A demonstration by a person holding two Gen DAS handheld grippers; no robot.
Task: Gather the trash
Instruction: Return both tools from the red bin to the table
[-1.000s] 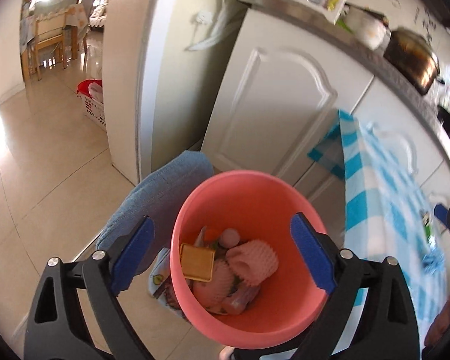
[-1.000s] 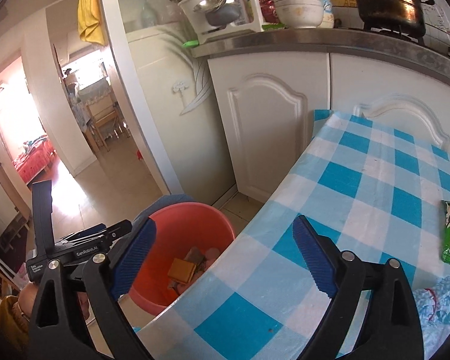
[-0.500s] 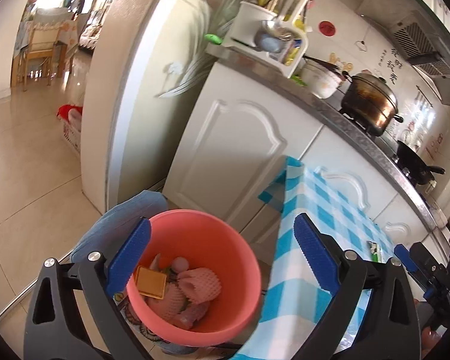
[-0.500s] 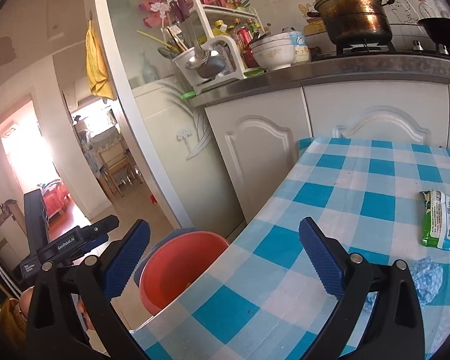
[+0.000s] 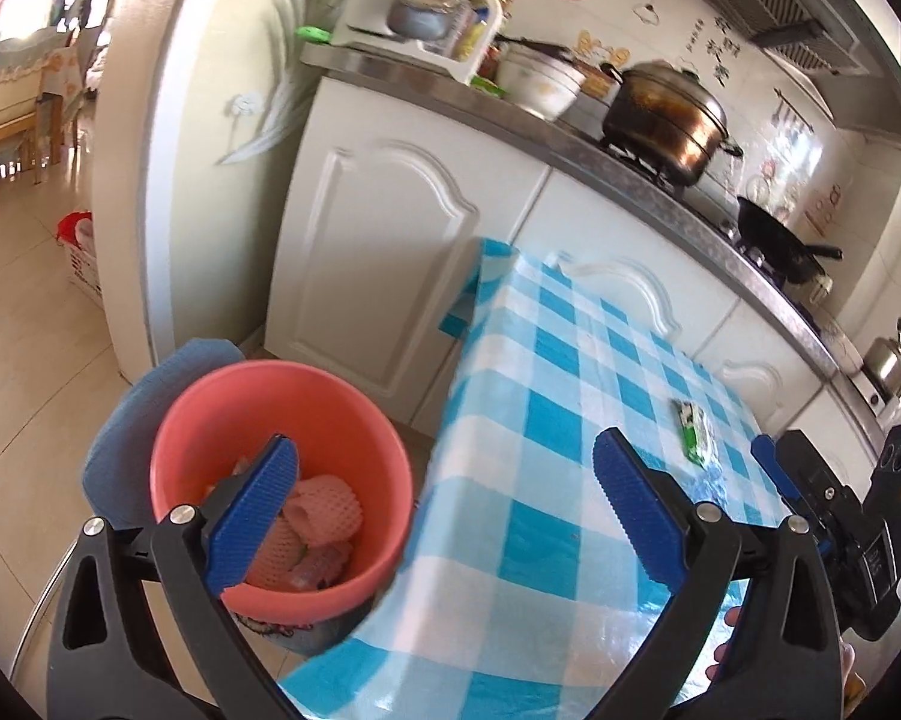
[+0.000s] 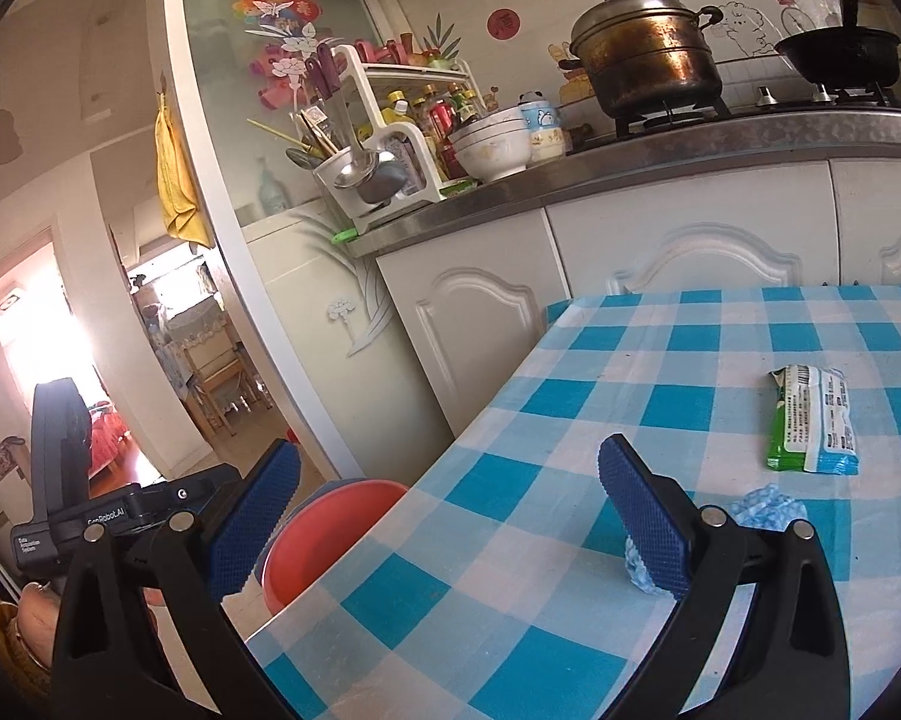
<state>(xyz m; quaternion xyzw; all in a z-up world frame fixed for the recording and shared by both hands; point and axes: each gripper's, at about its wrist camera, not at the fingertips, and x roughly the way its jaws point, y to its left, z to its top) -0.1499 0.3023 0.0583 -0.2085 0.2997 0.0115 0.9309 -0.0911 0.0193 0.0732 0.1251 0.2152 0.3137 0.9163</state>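
A pink bucket (image 5: 336,408) stands on the floor left of the table and holds foam fruit nets and other trash; it also shows in the right wrist view (image 6: 330,534). A green and white snack wrapper (image 6: 810,426) lies on the blue checked tablecloth (image 6: 570,480), also in the left wrist view (image 5: 693,432). A crumpled blue paper wad (image 6: 756,510) lies just in front of it, beside my right finger. My left gripper (image 5: 444,516) is open and empty, over the bucket's rim and the table's corner. My right gripper (image 6: 450,528) is open and empty above the table's left edge.
White kitchen cabinets (image 5: 390,252) run behind the table, with a steel pot (image 6: 648,60), a black wok (image 6: 834,54), bowls and a utensil rack (image 6: 378,162) on the counter. A blue stool (image 5: 144,408) sits behind the bucket. A doorway opens at left.
Both grippers have lifted and swung right, from over the bucket toward the table. The wrapper and the paper wad now show closer in the right wrist view. Both stay open.
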